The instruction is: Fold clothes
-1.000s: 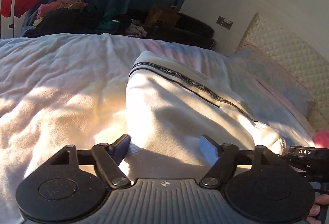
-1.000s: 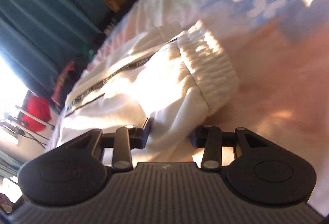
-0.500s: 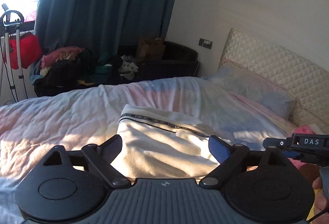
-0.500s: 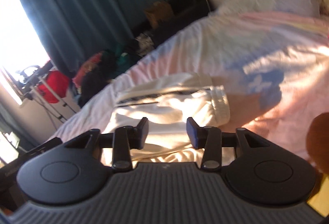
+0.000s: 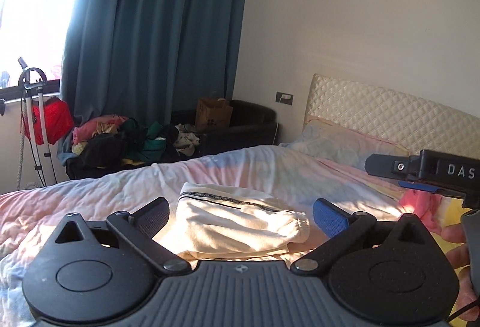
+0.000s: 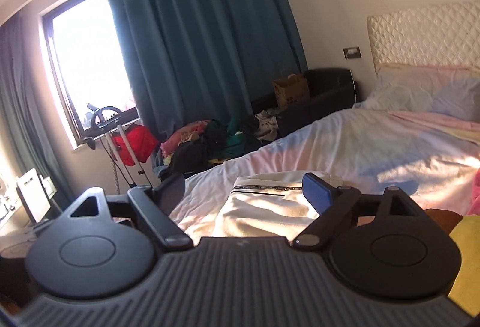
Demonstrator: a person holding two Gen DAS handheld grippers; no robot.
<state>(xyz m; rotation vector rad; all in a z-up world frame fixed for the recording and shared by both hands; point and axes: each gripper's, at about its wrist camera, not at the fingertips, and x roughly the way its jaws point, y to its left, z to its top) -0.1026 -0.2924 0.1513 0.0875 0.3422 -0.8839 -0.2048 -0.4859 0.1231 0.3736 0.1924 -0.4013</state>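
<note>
Pastel bed (image 5: 90,201): teal curtain (image 5: 156,27) at 12.
Garment (image 5: 237,225): folded, long axis 10-to-4.
Left gripper (image 5: 240,214): wide, empty.
Right gripper (image 6: 244,189): wide, empty.

Soft cream cloth garment (image 5: 237,225), wrinkled cloth bedsheet (image 5: 90,201), quilted glossy headboard (image 5: 384,117)

Bed (image 5: 90,195) with rumpled pastel sheet. A folded cream garment (image 5: 237,225) with a dark printed band lies flat on it. Beyond the garment, toward the quilted headboard (image 5: 390,114), rest a pillow (image 5: 339,144) and a pink cloth (image 5: 420,204).
</note>
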